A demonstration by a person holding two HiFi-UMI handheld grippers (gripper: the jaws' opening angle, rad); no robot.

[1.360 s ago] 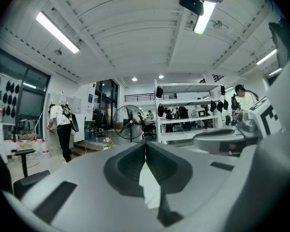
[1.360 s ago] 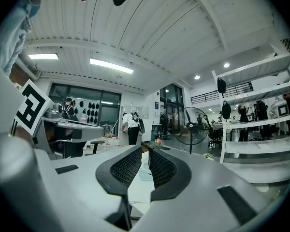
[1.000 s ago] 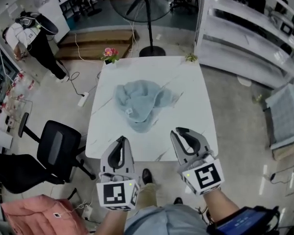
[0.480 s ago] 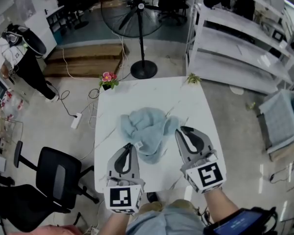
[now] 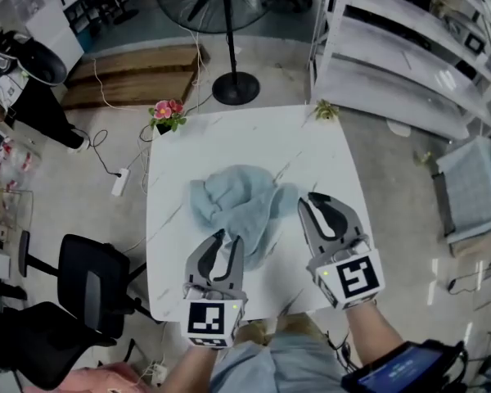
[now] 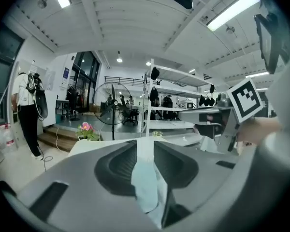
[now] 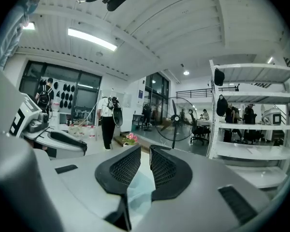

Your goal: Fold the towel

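Head view: left gripper [image 5: 229,237] reached towel [image 5: 233,199], jaws opening around it.

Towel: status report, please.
Left gripper just opening, right gripper slightly open, neither gripping. Both at the towel, crumpled, unfolded. Nothing in the way.
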